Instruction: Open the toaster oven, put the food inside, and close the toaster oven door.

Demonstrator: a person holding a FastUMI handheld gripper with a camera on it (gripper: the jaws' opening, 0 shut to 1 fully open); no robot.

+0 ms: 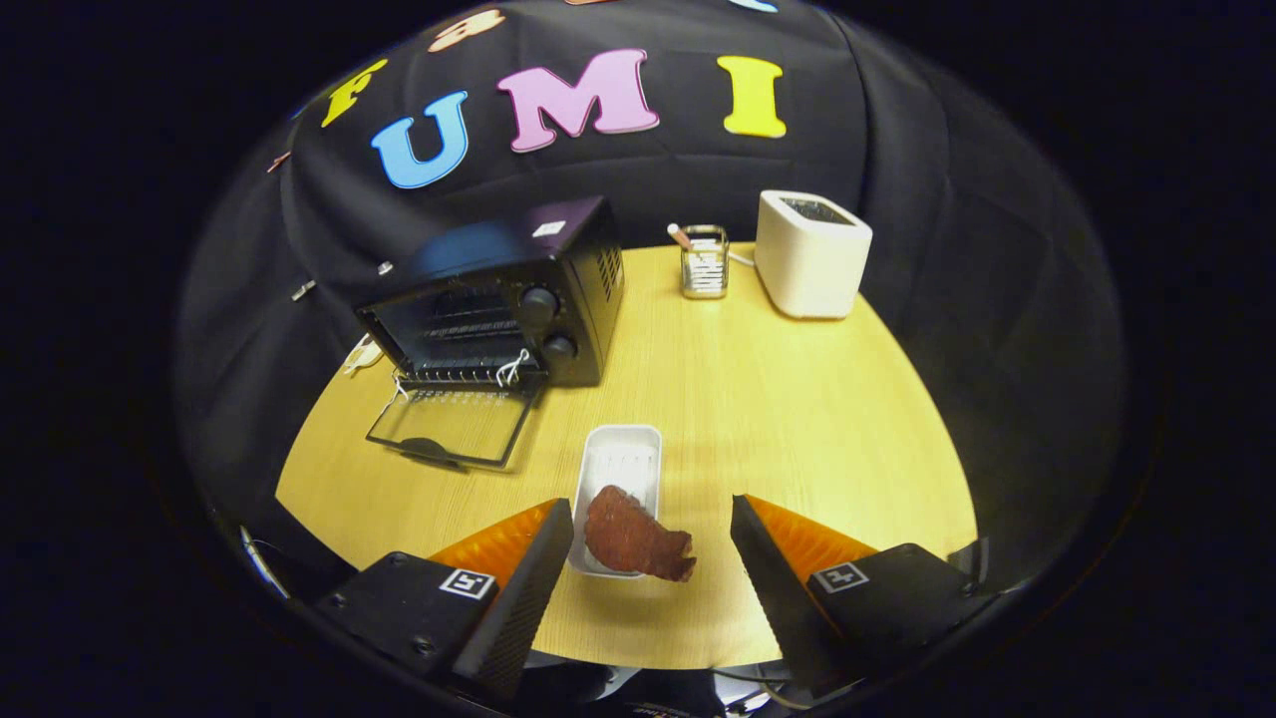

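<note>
A black toaster oven [518, 299] stands at the far left of the wooden table, its glass door [454, 424] folded down flat in front of it and the wire rack showing inside. A white rectangular tray [623, 459] lies nearer, just ahead of my fingers. A dark reddish-brown slab of food [633, 538] rests on the tray's near end and hangs over its edge toward the right. My gripper [653, 524] is open, one finger on each side of the food, touching nothing.
A white pop-up toaster [809, 254] stands at the back right of the table [797, 419]. A small clear holder with sticks [704, 261] sits beside it. Black cloth walls close in the booth behind and at both sides.
</note>
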